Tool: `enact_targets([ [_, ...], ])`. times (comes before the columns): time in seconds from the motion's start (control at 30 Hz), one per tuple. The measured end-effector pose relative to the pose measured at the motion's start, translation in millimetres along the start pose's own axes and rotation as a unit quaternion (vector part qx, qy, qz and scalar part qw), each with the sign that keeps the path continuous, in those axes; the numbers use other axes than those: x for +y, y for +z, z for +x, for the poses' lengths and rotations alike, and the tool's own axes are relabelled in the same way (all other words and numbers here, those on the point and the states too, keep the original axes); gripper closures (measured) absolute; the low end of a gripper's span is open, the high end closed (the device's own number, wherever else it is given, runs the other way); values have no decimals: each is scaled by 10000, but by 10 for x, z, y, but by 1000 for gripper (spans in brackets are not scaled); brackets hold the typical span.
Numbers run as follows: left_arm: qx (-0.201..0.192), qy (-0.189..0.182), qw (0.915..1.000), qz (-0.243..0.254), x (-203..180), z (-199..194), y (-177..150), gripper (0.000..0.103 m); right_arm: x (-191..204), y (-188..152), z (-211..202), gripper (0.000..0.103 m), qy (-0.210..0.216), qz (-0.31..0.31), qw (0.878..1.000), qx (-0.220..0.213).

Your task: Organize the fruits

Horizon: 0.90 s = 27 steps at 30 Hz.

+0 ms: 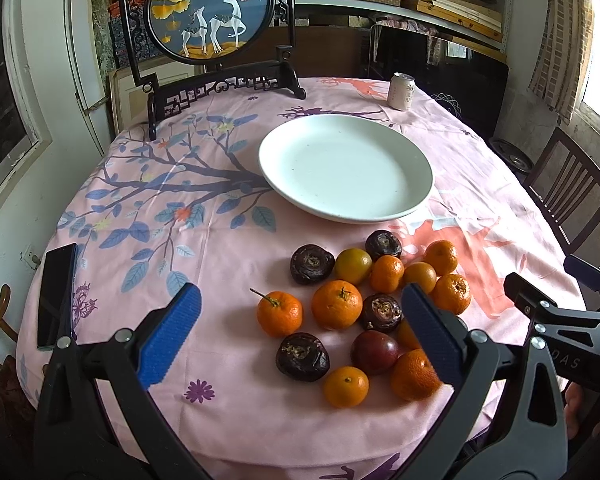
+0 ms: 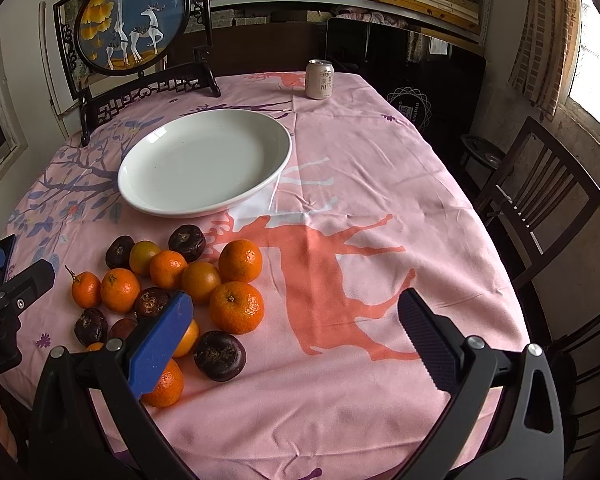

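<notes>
Several small oranges [image 1: 336, 304] [image 2: 236, 307] and dark purple-brown fruits [image 1: 302, 356] [image 2: 219, 355] lie loose in a cluster on the pink tablecloth. Beyond them sits a wide white plate [image 1: 346, 168] [image 2: 204, 162] with nothing on it. My left gripper [image 1: 300, 334] hangs open above the near side of the cluster, fruits showing between its blue fingers. My right gripper [image 2: 296, 338] is open too, over bare cloth just right of the cluster; its left finger covers part of some oranges. Nothing is held by either one.
A drink can [image 1: 401, 91] [image 2: 320, 79] stands at the table's far side. A framed round deer picture on a dark stand [image 1: 210, 12] [image 2: 134, 20] rises at the back left. A black phone [image 1: 56, 296] lies near the left edge. A wooden chair [image 2: 540, 196] stands to the right.
</notes>
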<state>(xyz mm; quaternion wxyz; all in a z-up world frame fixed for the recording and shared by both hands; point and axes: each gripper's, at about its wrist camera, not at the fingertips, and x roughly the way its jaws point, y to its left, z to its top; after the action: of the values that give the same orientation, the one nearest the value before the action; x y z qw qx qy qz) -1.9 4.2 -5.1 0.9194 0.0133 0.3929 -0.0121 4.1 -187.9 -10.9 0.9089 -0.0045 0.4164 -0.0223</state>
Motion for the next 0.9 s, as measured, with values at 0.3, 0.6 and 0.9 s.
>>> enact_targets([
  [0.3, 14, -12, 10000, -3, -12, -6, -7, 2, 13, -6, -6, 1, 1, -9, 10000, -2],
  [0.6, 17, -14, 10000, -6, -16, -2, -12, 2, 18, -12, -4, 1, 11, -5, 10000, -8],
  [0.9, 20, -18, 10000, -13, -10, -1, -7, 2, 26, -13, -10, 1, 10, -14, 10000, -15],
])
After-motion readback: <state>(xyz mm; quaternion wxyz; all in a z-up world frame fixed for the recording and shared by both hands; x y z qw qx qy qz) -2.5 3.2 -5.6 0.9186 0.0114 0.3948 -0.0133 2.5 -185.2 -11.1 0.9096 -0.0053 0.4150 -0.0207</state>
